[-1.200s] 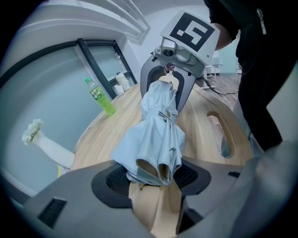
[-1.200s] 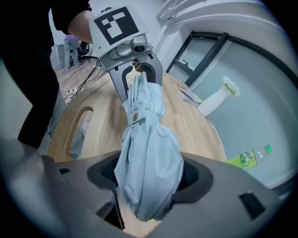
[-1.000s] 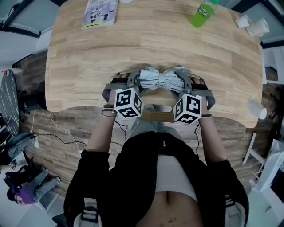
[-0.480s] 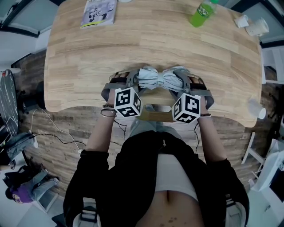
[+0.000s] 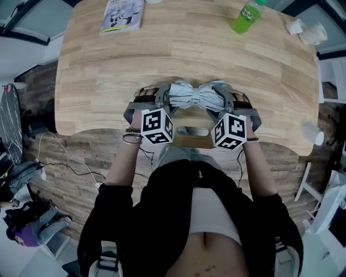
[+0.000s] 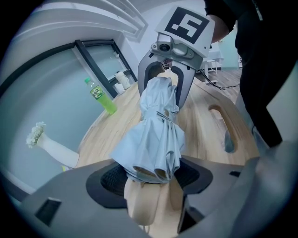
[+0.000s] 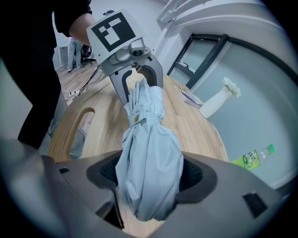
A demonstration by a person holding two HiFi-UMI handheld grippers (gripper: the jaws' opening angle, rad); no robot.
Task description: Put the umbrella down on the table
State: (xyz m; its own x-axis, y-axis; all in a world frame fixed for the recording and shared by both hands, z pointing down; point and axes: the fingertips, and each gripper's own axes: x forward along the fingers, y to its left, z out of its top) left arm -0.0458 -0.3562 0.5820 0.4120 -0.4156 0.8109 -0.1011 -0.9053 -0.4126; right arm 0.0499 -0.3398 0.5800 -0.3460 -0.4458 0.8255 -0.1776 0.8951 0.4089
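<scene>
A folded pale blue umbrella (image 5: 194,96) lies across the wooden table (image 5: 108,70) near its front edge. My left gripper (image 5: 164,98) straddles its left end. Its jaws have just been opening and stand wide, so in the left gripper view dark pad surface shows on either side of the umbrella (image 6: 156,135) resting loosely in the left gripper (image 6: 156,175). My right gripper (image 5: 224,100) holds the other end. In the right gripper view the umbrella (image 7: 146,153) bulges against both pads of the right gripper (image 7: 149,179), which is shut on it.
At the far side stand a green bottle (image 5: 246,16), a booklet (image 5: 121,15) and paper cups (image 5: 308,31). A white vase (image 7: 216,102) stands by the wall. A slot (image 5: 192,131) is cut into the table's front edge, close to the person's body.
</scene>
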